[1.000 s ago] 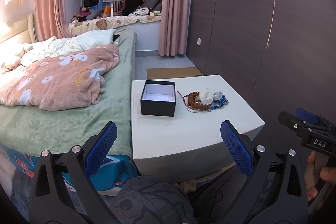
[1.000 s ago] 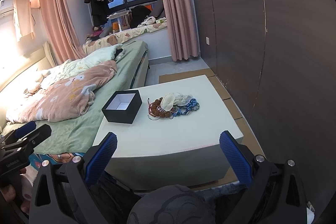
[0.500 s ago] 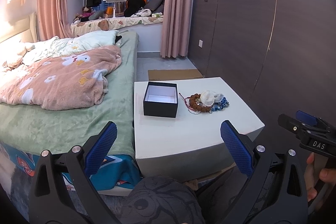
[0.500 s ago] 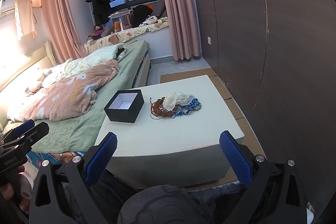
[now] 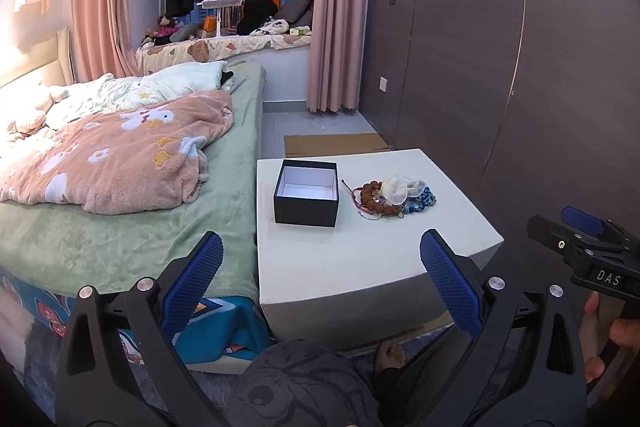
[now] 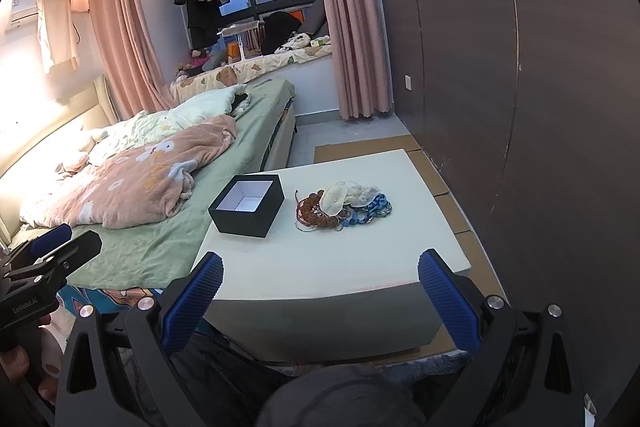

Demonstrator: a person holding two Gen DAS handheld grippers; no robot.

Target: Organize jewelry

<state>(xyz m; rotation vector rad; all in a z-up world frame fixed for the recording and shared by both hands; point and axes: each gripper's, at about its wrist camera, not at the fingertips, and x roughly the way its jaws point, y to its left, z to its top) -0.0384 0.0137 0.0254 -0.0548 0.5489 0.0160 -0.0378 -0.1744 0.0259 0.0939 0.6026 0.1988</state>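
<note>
An open black box (image 5: 306,192) with a white inside stands on a white table (image 5: 360,259); it also shows in the right wrist view (image 6: 248,205). Just right of it lies a pile of jewelry (image 5: 394,194): brown beads, white shell-like pieces, blue beads and a red cord. The pile also shows in the right wrist view (image 6: 344,205). My left gripper (image 5: 320,259) is open and empty, short of the table's near edge. My right gripper (image 6: 320,277) is open and empty, also short of the table.
A bed (image 5: 120,187) with a pink blanket touches the table's left side. A dark panelled wall (image 5: 520,87) runs along the right. Cardboard (image 5: 336,143) lies on the floor behind the table. The person's knee (image 5: 304,383) is below the grippers.
Both grippers have shifted slightly, so the table and box sit a little further right and nearer in view. Both stay open and empty. The box and jewelry have not moved.
</note>
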